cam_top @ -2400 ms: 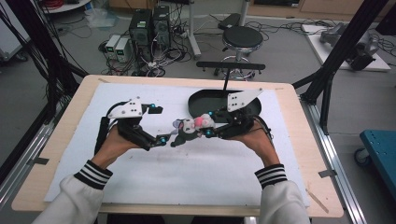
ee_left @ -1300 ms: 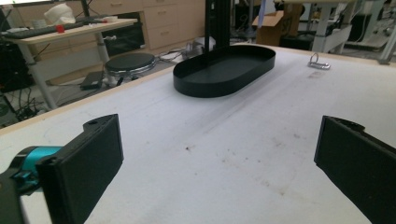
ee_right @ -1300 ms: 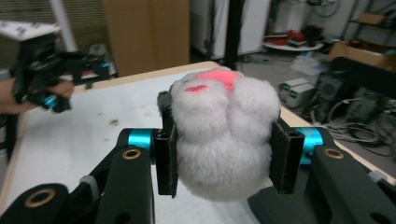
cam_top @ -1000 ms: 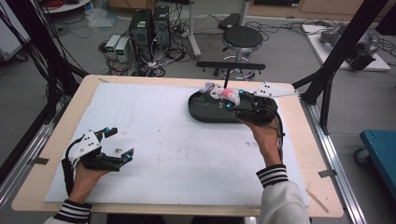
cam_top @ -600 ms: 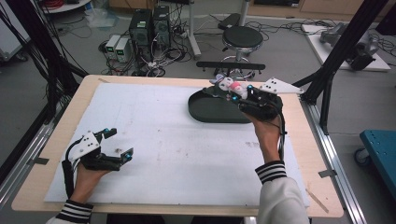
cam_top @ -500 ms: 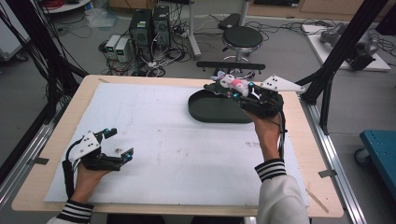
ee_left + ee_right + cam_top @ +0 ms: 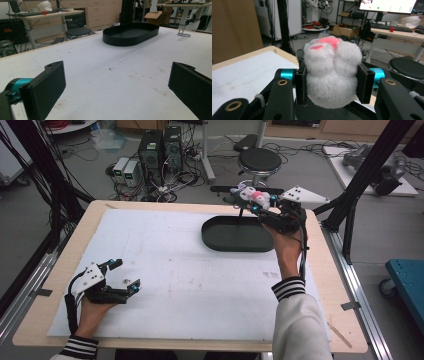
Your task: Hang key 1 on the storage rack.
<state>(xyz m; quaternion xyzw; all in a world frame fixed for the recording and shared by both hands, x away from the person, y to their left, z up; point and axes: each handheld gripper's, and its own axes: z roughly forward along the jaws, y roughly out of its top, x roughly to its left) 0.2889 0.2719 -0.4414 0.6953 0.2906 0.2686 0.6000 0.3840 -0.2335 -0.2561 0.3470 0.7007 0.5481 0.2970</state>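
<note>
The right hand-held gripper (image 7: 248, 200) is clamped on a white-and-pink plush toy (image 7: 332, 70), pinched at its sides so it cannot slip, just beyond the black oval tray (image 7: 235, 236). That forearm stretches forward. The left hand-held gripper (image 7: 125, 275) rests on the worktop (image 7: 200, 285), jaws apart and empty.

Both handheld tools are black frames with teal blue joints, brass-ringed screw holes and flat black pads (image 7: 43, 91). Each carries a grey three-cornered plate (image 7: 304, 196) and a black cable. Sleeves (image 7: 300, 320) are white with black-striped cuffs.
</note>
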